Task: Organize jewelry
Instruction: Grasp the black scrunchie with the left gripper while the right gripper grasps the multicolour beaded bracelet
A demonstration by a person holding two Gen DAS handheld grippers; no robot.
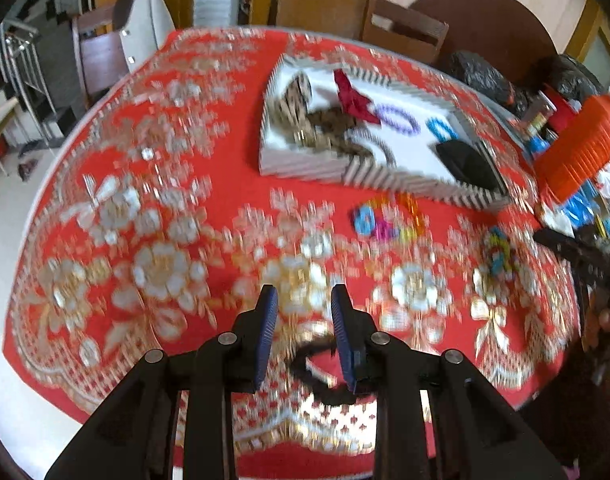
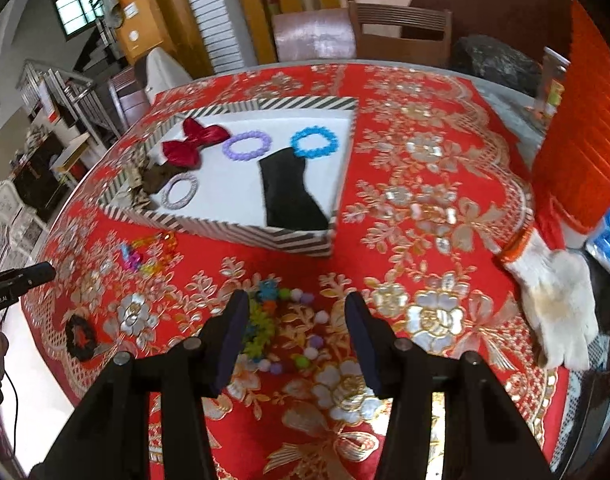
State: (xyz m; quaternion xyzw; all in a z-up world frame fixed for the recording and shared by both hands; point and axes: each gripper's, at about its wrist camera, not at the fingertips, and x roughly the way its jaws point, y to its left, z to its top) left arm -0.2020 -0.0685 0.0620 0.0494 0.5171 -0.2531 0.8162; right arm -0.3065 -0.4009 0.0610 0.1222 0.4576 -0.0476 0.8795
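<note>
A striped box (image 2: 241, 230) (image 1: 305, 168) on the red tablecloth holds a red bow (image 2: 193, 142), a purple ring (image 2: 247, 146), a blue ring (image 2: 315, 142), a pale ring (image 2: 180, 190) and a black cloth (image 2: 293, 192). My left gripper (image 1: 303, 300) is open over a black scrunchie (image 1: 325, 388) lying on the cloth between its fingers; the scrunchie also shows in the right wrist view (image 2: 80, 338). My right gripper (image 2: 297, 308) is open above a colourful pom-pom bracelet (image 2: 273, 328). A bright bead chain (image 2: 149, 252) (image 1: 385, 220) lies in front of the box.
An orange ribbed container (image 1: 577, 148) and clutter stand at the right edge. A white glove (image 2: 553, 300) lies on the right. Chairs (image 2: 401, 32) stand behind the table. The table edge falls off at the left.
</note>
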